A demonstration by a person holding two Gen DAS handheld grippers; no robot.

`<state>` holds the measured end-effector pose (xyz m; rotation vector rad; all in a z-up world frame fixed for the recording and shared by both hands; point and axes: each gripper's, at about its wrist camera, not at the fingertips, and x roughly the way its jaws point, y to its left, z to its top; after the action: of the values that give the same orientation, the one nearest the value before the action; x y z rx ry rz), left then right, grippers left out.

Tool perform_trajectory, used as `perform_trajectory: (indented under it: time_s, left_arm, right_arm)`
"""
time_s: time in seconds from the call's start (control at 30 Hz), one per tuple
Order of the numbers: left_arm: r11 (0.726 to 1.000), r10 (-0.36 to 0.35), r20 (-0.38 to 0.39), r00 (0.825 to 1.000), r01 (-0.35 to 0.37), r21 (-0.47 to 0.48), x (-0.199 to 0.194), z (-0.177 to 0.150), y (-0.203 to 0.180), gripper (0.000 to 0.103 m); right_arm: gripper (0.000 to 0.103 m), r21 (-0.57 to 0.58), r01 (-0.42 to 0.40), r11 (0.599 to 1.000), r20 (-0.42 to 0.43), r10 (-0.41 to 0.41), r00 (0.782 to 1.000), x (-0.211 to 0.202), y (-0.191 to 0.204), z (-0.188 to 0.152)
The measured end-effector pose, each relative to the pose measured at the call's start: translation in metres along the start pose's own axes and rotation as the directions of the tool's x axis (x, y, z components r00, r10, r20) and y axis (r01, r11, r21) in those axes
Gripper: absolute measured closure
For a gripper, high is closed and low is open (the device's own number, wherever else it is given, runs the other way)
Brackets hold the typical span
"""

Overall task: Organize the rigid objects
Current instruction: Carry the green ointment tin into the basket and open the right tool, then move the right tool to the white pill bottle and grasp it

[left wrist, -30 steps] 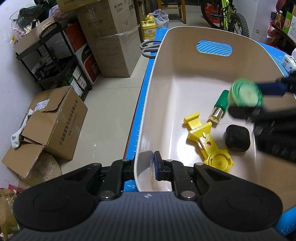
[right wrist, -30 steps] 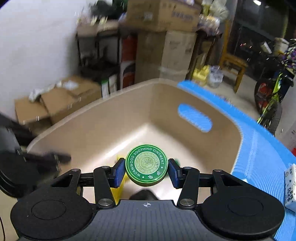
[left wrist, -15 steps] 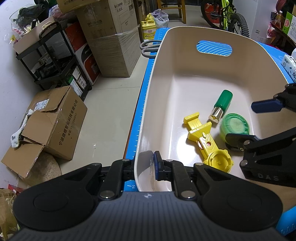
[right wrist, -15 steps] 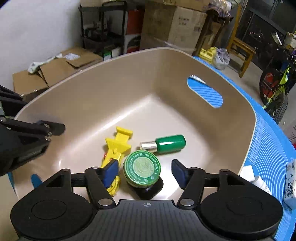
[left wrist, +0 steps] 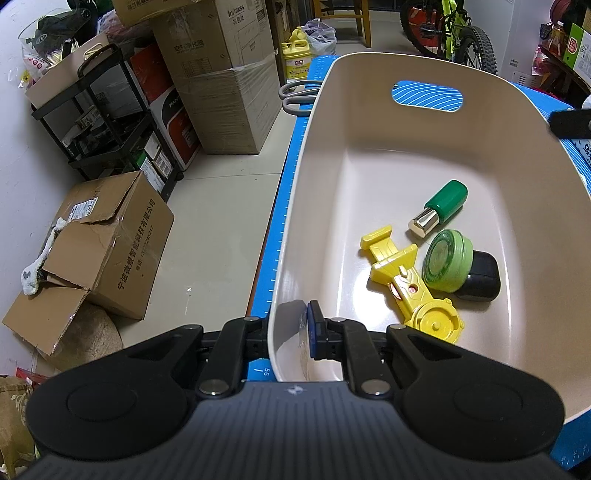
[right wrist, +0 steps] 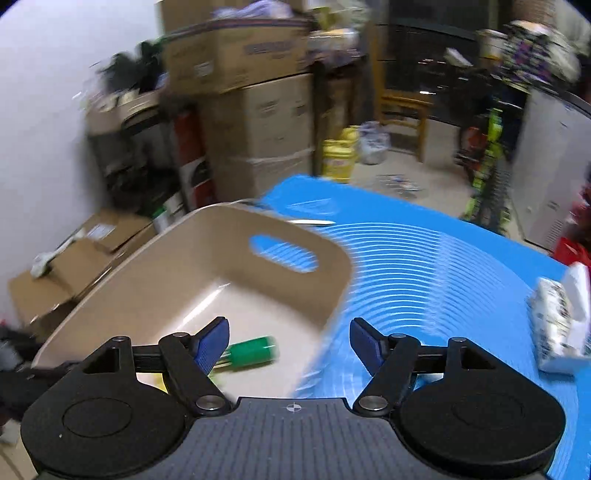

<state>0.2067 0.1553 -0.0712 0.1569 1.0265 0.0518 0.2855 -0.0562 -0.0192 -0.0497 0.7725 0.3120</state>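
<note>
A beige bin (left wrist: 369, 122) stands on the blue mat. My left gripper (left wrist: 291, 332) is shut on the bin's near rim. Inside lie a green ointment tin (left wrist: 447, 264) tilted against a black case (left wrist: 482, 280), a yellow toy (left wrist: 406, 284) and a green-capped bottle (left wrist: 441, 206). My right gripper (right wrist: 288, 343) hovers over the bin's (right wrist: 207, 251) right wall, jaws opening, nothing between them. In this blurred view only the bottle (right wrist: 251, 350) shows clearly inside the bin. A dark tip of the right gripper shows at the left wrist view's right edge.
Grey-handled scissors (left wrist: 295, 96) lie beyond the bin on the mat (left wrist: 277, 229). White cartons (right wrist: 557, 314) sit on the mat (right wrist: 424, 266) to the right. Cardboard boxes (left wrist: 107, 236), a black shelf (left wrist: 96, 122), a chair and a bicycle (left wrist: 450, 33) stand on the floor around.
The right gripper carried the green tin over the bin, opened and let it go; the tin now rests on the black case. The right gripper then drew back to the right. Left gripper unchanged.
</note>
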Motion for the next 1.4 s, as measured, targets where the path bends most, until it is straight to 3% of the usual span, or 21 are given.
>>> perform_trajectory:
  time_s: [0.27, 0.4, 0.53, 0.97, 1.4]
  left_arm:
    - [1.000, 0.001, 0.001, 1.000, -0.001, 0.002, 0.001, 0.000, -0.001, 0.087]
    - [1.000, 0.003, 0.001, 1.000, -0.003, 0.004, 0.001, 0.000, -0.001, 0.086]
    - [1.000, 0.001, 0.001, 1.000, -0.001, 0.004, 0.001, 0.000, -0.001, 0.086]
    - [1.000, 0.006, 0.001, 1.000, -0.006, 0.012, 0.001, -0.002, -0.002, 0.086]
    - [1.000, 0.010, 0.002, 1.000, -0.010, 0.018, 0.002, -0.001, -0.002, 0.086]
  right_arm:
    - [0.026, 0.143, 0.153, 0.978, -0.003, -0.154, 0.988, 0.017, -0.088, -0.017]
    - [0.026, 0.169, 0.163, 0.972, -0.045, -0.158, 0.986, 0.035, -0.125, -0.031]
    - [0.026, 0.102, 0.158, 0.982, -0.104, -0.147, 0.984, 0.053, -0.143, -0.038]
    - [0.027, -0.101, 0.135, 0.986, -0.210, -0.153, 0.966, 0.103, -0.133, -0.063]
    - [0.033, -0.175, 0.115, 0.978, -0.139, -0.140, 0.980, 0.102, -0.126, -0.072]
